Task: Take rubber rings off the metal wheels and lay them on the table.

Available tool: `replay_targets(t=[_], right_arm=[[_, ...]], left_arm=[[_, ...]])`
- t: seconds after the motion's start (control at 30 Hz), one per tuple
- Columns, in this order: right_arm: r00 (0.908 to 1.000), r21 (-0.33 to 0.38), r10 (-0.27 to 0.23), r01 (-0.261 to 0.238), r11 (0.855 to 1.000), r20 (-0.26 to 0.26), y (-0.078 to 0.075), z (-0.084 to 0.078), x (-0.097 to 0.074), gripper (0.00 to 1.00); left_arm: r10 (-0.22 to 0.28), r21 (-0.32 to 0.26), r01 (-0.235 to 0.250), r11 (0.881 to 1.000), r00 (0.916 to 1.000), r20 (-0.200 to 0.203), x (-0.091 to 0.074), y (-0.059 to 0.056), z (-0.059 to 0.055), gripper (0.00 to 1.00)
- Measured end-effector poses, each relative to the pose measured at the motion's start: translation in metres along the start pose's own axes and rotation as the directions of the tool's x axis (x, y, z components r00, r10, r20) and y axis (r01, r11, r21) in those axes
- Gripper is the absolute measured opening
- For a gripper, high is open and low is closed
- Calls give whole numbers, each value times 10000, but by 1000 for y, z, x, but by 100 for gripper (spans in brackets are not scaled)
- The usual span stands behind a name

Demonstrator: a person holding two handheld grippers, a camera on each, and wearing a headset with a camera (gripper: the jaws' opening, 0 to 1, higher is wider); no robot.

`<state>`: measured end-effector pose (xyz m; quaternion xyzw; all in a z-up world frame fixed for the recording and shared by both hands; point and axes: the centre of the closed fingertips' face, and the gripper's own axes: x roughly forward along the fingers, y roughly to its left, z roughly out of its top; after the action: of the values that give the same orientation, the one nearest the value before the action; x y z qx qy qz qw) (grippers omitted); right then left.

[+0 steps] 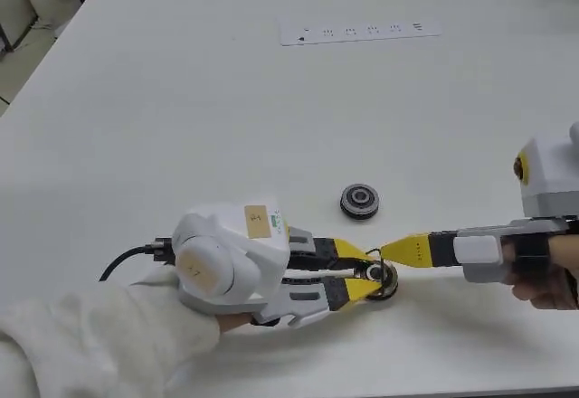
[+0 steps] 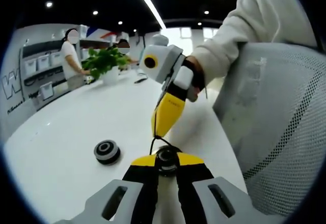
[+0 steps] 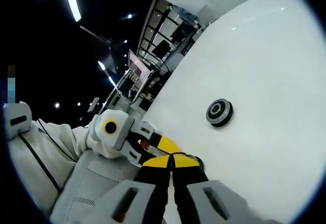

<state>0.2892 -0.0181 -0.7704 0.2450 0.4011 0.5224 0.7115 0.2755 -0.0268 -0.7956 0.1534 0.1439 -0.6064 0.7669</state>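
Two metal wheels on the white table [image 1: 181, 99]. The free wheel [image 1: 360, 201] lies flat, hub axis up. The near wheel [image 2: 166, 157] is clenched between the left gripper's [image 1: 366, 274] yellow jaws at table level, hub face up, rim partly hidden by the jaws. The right gripper [image 1: 384, 252], jaws pressed together, pinches the rubber ring [image 2: 153, 143]. It is a thin loop stretched from the wheel, its long axis toward that gripper and its lower end hard to trace.
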Motion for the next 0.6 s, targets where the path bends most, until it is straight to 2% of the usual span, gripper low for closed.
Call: replay_targets(t=[0.17,0.23,0.3,0.37,0.43,0.6], right_arm=[[9991,-382,-385,377,9986,-198,-5,-2,-1,0],[9991,-390,-331,321,9987,-258,-4,-2,-2,0],[9987,-471,-365,348,9983,-353,-4,-3,-2,0],[9979,-596,-453,425,9973,-465,-5,-4,-2,0],[9964,-751,-623,579,9955,-575,-6,-4,-3,0],[9949,-1102,-631,542,9924,-790,-2,-5,-3,0]], left_arm=[[60,35,-59,10000,9998,-197,0,-1,1,14],[13,27,-12,10000,9995,-315,-1,-1,3,15],[-17,56,19,10000,9996,-299,-2,-2,5,16],[-65,-61,65,10000,9999,-81,-5,-1,14,18],[-171,-143,169,9998,9998,-143,-8,-3,17,20],[-273,81,274,9996,9995,-145,-21,-8,23,31]])
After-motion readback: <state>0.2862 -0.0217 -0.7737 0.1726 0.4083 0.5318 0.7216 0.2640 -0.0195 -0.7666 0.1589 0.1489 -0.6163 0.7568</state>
